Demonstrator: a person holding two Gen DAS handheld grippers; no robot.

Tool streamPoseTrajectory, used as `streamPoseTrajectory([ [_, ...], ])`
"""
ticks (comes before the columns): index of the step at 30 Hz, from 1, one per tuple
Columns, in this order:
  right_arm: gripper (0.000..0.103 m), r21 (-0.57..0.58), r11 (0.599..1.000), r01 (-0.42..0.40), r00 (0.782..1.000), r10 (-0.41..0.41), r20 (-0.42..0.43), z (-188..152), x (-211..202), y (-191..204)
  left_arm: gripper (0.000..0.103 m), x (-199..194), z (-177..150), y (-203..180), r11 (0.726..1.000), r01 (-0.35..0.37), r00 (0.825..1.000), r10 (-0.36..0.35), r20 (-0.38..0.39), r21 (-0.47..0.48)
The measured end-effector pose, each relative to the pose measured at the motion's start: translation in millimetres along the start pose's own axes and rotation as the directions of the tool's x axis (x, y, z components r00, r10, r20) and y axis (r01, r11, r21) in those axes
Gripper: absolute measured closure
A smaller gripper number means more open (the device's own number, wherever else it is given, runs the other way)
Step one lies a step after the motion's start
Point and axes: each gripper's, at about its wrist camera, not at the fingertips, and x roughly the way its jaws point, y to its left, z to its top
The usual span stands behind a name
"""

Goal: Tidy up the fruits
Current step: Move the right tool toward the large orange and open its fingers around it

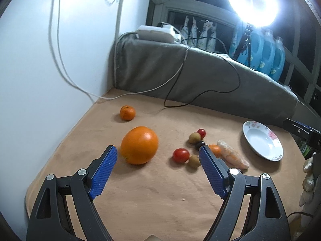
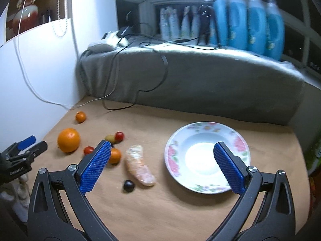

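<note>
Left gripper point(image 1: 158, 156) with black arms and blue textured pads, spread wide and holding nothing, hovering over the tan cloth-covered table point(image 1: 160, 196). Just ahead of its left pad point(image 1: 104, 172), the large round orange point(image 1: 139, 145), resting on the cloth and not touched. Between the pads and a little further out, a shiny red cherry tomato point(image 1: 181, 155) with a small tan-brown round fruit point(image 1: 193, 161) touching its right side. Partly hidden behind the right pad, a small orange citrus point(image 1: 215, 149) and a dark purple grape-like fruit point(image 1: 200, 144). Right of that pad, a peeled orange segment cluster wrapped in clear film point(image 1: 232, 154). Further ahead, a second tan fruit point(image 1: 194, 137) beside a second red tomato point(image 1: 201, 133). Far ahead on the left, a small mandarin point(image 1: 127, 112) alone, near the white wall point(image 1: 50, 70).

Right gripper point(image 2: 161, 165), same build, likewise spread wide and empty. Under and beyond its right pad point(image 2: 228, 170), the white shallow plate with pink floral rim point(image 2: 174, 154), bare inside. Between the pads, the film-wrapped segments lying left of the plate, with a dark round fruit point(image 2: 128, 185) just beside their near end. Beyond the table's far edge, a grey cloth-draped ledge point(image 2: 200, 80) crossed by black cables point(image 2: 160, 74), with blue detergent bottles point(image 2: 256, 22) behind it.
</note>
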Motion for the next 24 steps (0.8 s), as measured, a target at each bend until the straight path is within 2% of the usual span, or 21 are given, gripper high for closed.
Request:
streamPoseTrajectory([
  [6,0.0,-0.021,0.996,-0.09,0.994,0.088,-0.058,10,26,24,0.019,9,-4,17,0.999,-0.003,1.0,0.002,-0.026,-0.034],
  [11,0.0,-0.021,0.984,-0.179,0.976,0.175,-0.127,15,56,46,0.02,21,-7,27,0.998,0.007,0.998,-0.01,-0.055,-0.06],
  [17,0.005,-0.003,0.959,-0.282,0.937,0.275,-0.216,19,95,76,0.022,39,-10,37,0.996,0.025,0.995,-0.033,-0.098,-0.087],
  [24,0.009,0.035,0.923,-0.384,0.872,0.374,-0.316,16,138,112,0.023,58,-13,46,0.992,0.05,0.988,-0.067,-0.139,-0.118],
])
